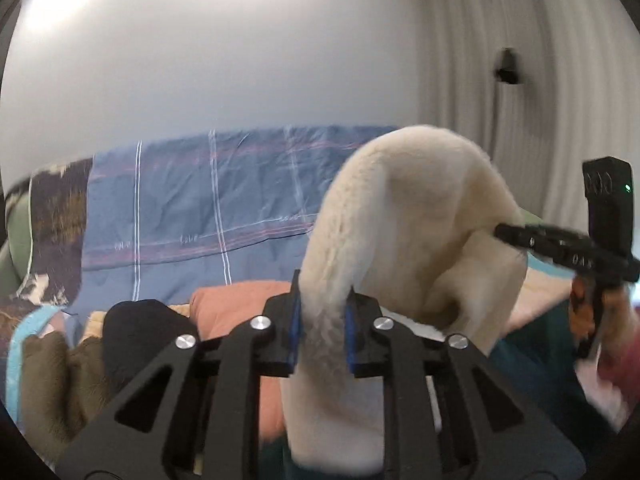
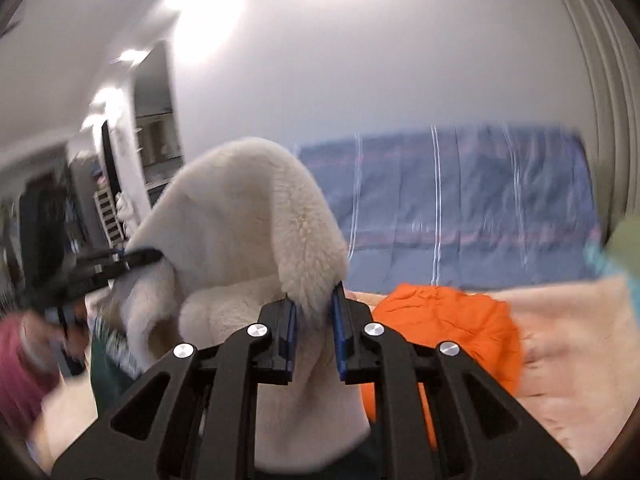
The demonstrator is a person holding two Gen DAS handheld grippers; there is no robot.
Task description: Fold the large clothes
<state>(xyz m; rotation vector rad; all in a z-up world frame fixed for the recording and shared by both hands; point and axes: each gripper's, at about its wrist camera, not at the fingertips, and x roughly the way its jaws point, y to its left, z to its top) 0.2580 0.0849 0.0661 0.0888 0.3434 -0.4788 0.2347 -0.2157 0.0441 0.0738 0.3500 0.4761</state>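
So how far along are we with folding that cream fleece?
Done: both grips are made. The left hand-held gripper and right hand-held gripper are each shut on the cream fleece, lifted off the bed. In hand: it hangs bunched between them. Left: no fold shows yet; the orange garment and dark clothes lie unfolded.

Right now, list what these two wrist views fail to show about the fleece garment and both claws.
- Cream fleece garment: its lower part is cut off by the frame and hidden behind the left claw, so its type is unclear.
- Right claw: fleece covers its pads.
- Orange garment: bundled, shape unreadable.
- Person's hand: motion-blurred in the right wrist view.
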